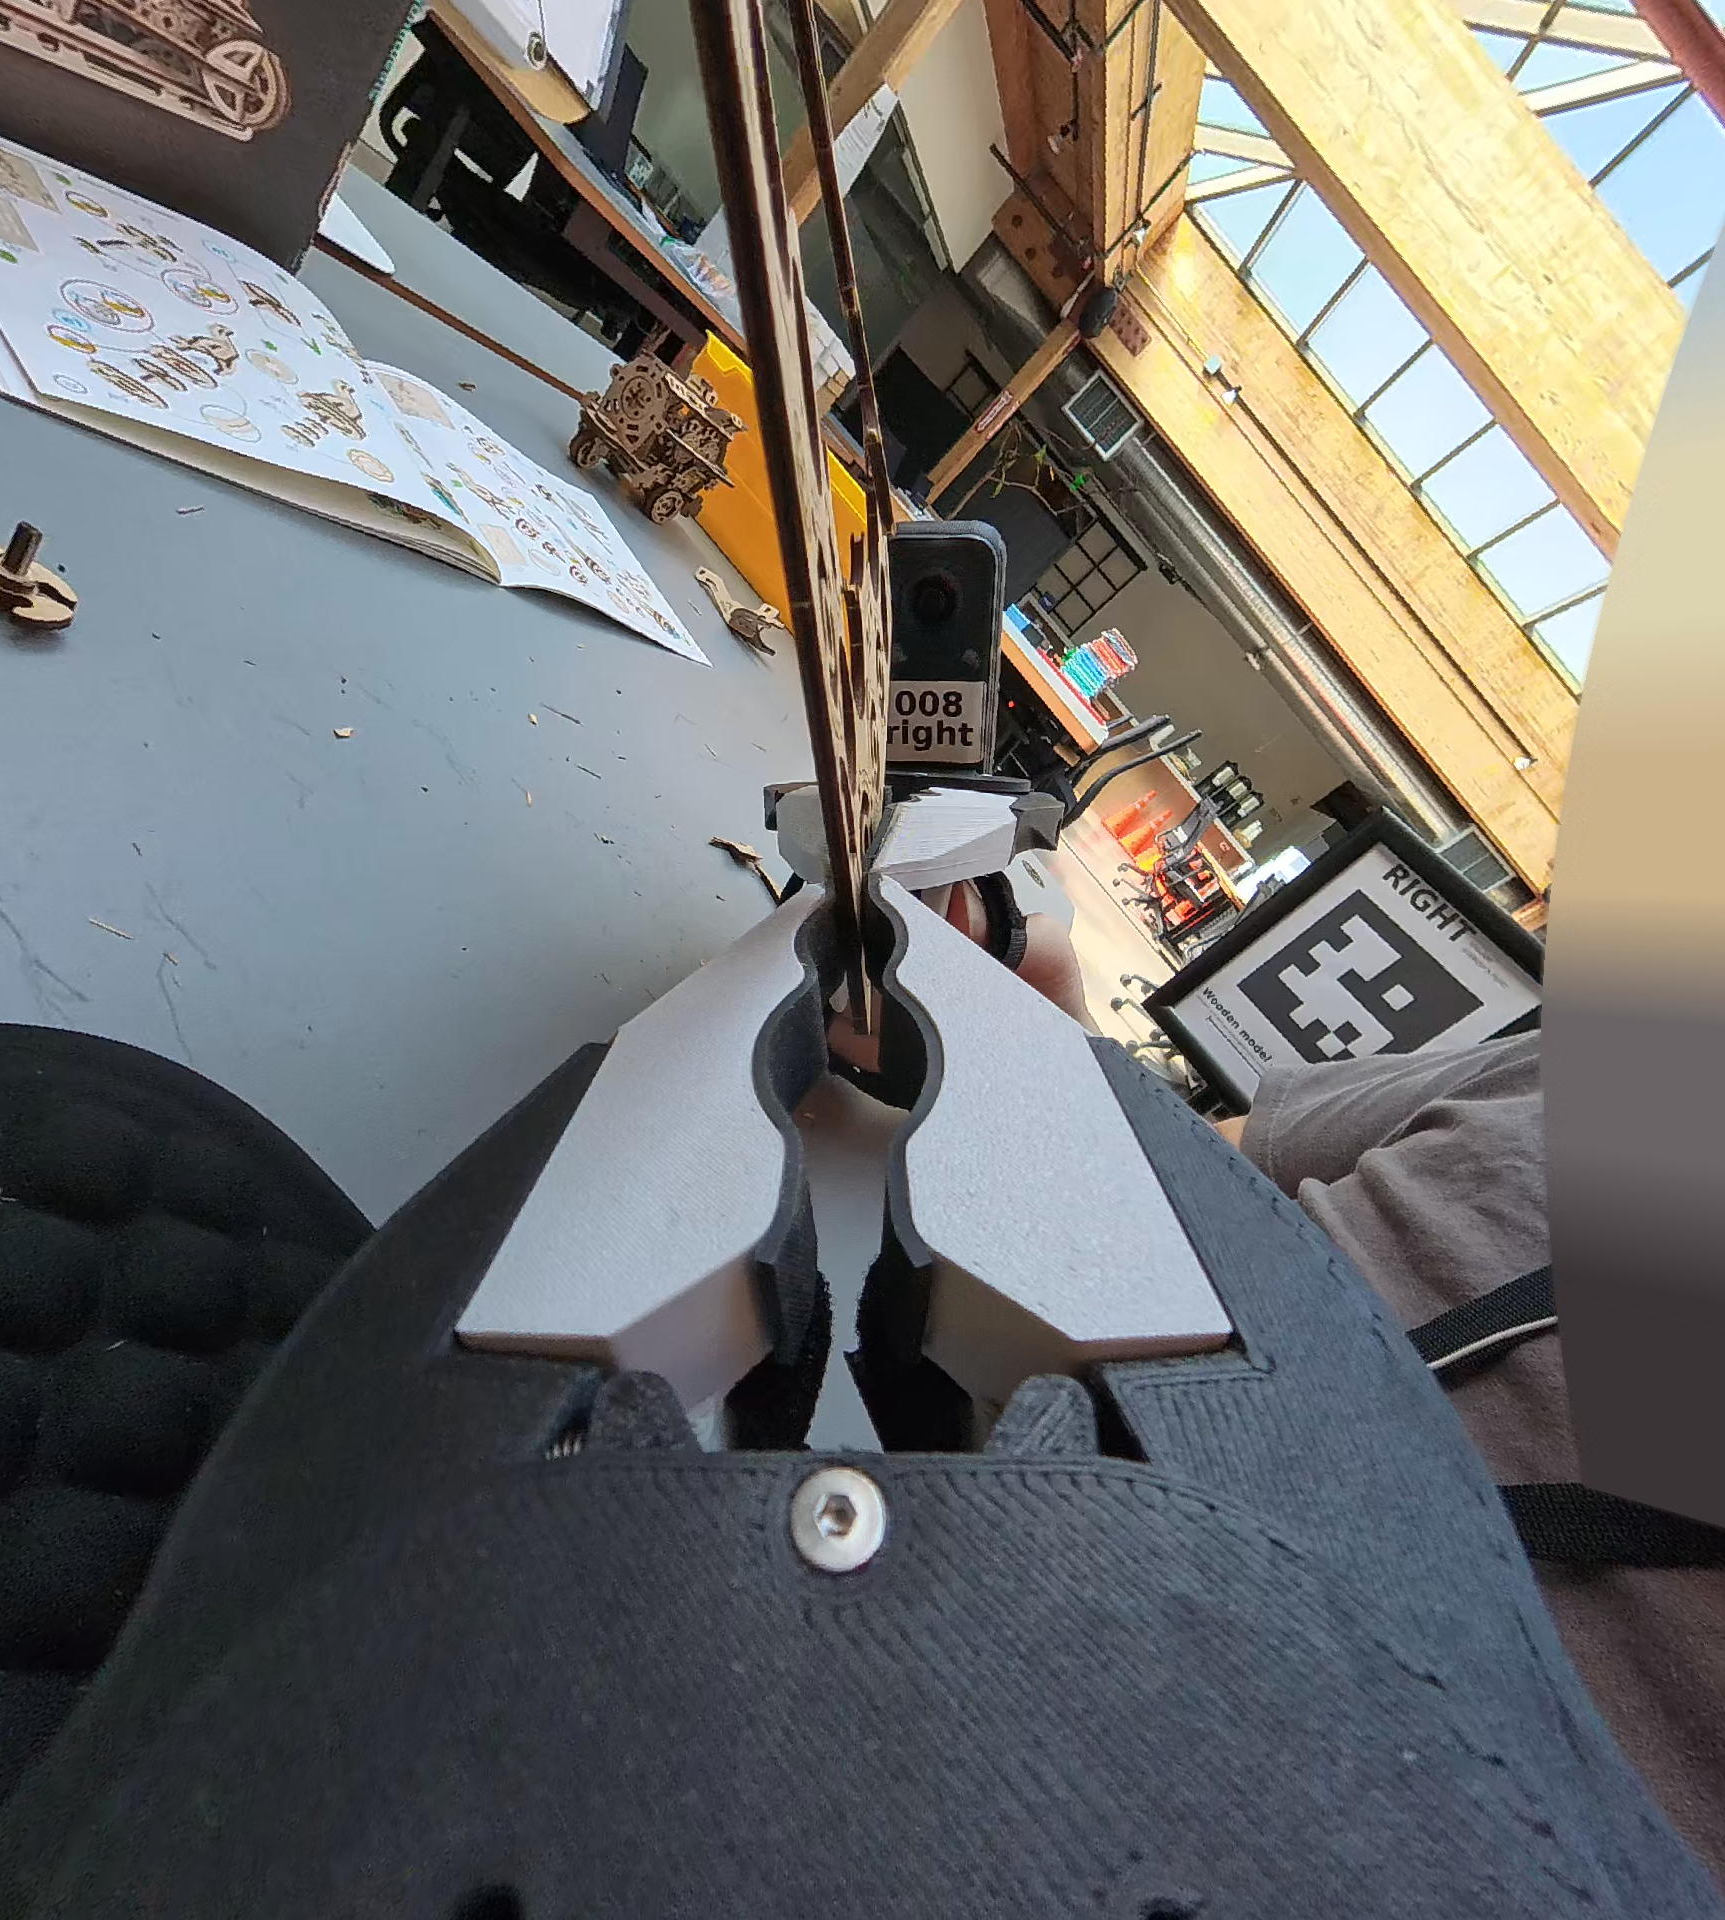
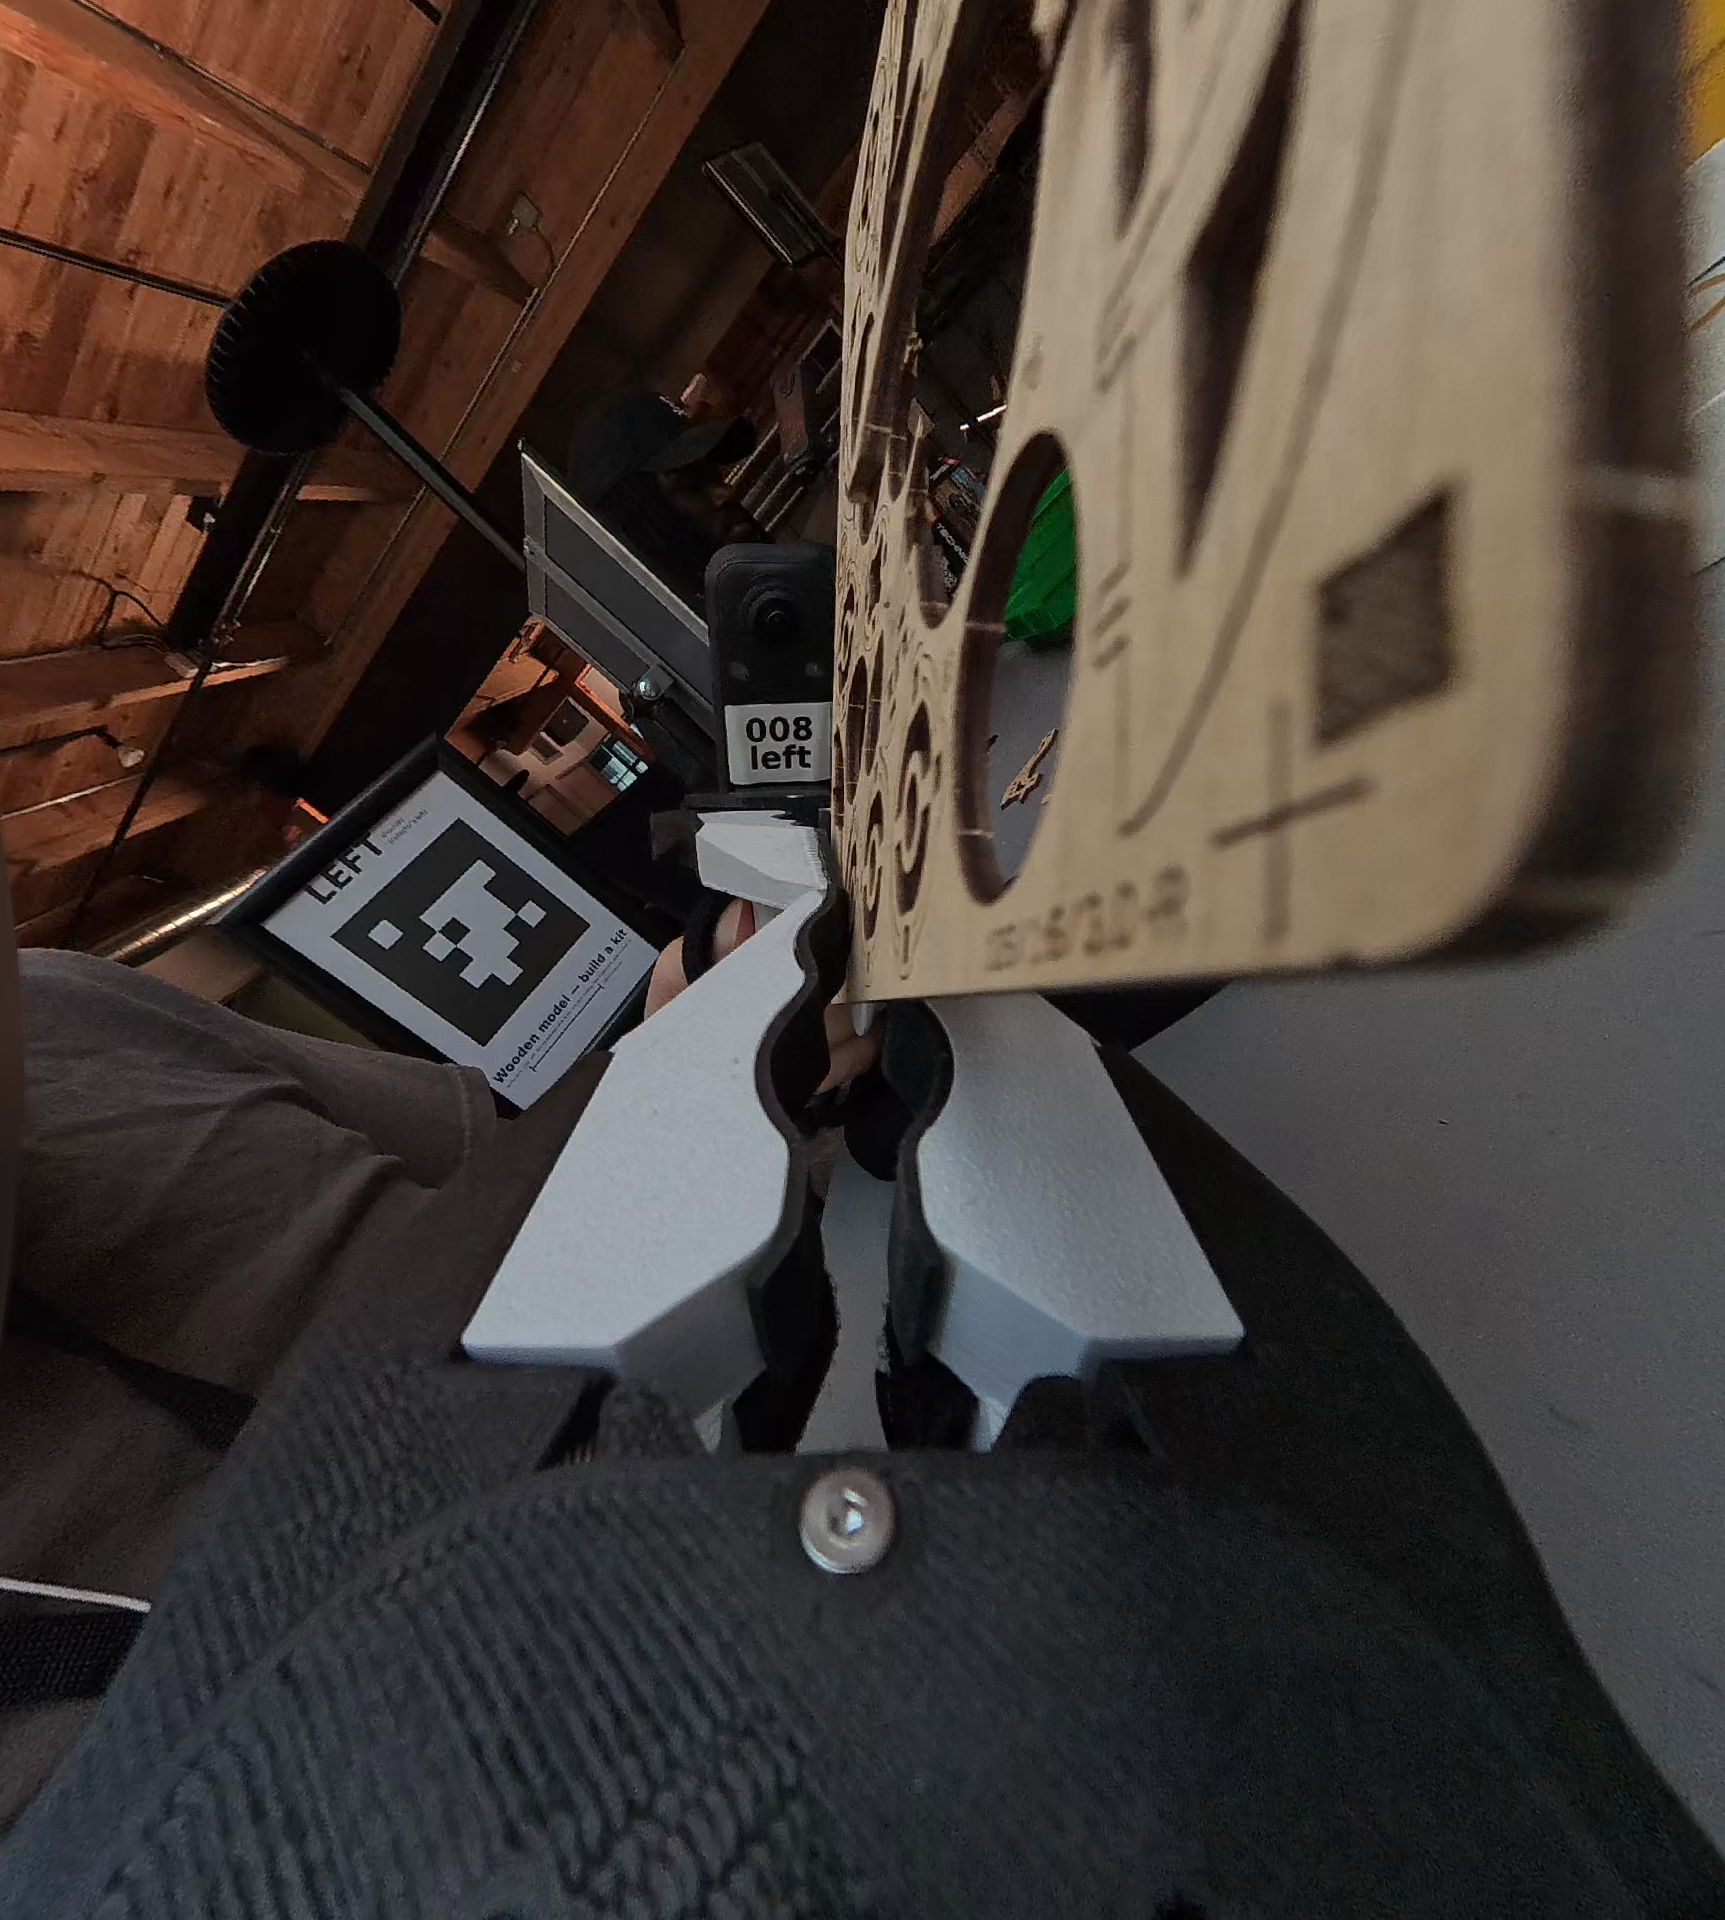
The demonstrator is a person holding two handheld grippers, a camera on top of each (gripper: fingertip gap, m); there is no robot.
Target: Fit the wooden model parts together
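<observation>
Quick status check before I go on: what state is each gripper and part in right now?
Left gripper: shut on wooden sheet, gripping its lower edge.
Right gripper: shut on wooden sheet, from the opposite side.
Wooden sheet: upright, held off the table, several parts already punched out.
Instruction booklet: lying open.
Small wooden model: assembled, standing on table.
Wheel with axle: flat, axle upward.

Pale-grey jaws, black ribbed mount [image 1: 837, 1714], silver screw [image 1: 837, 1519]
</observation>
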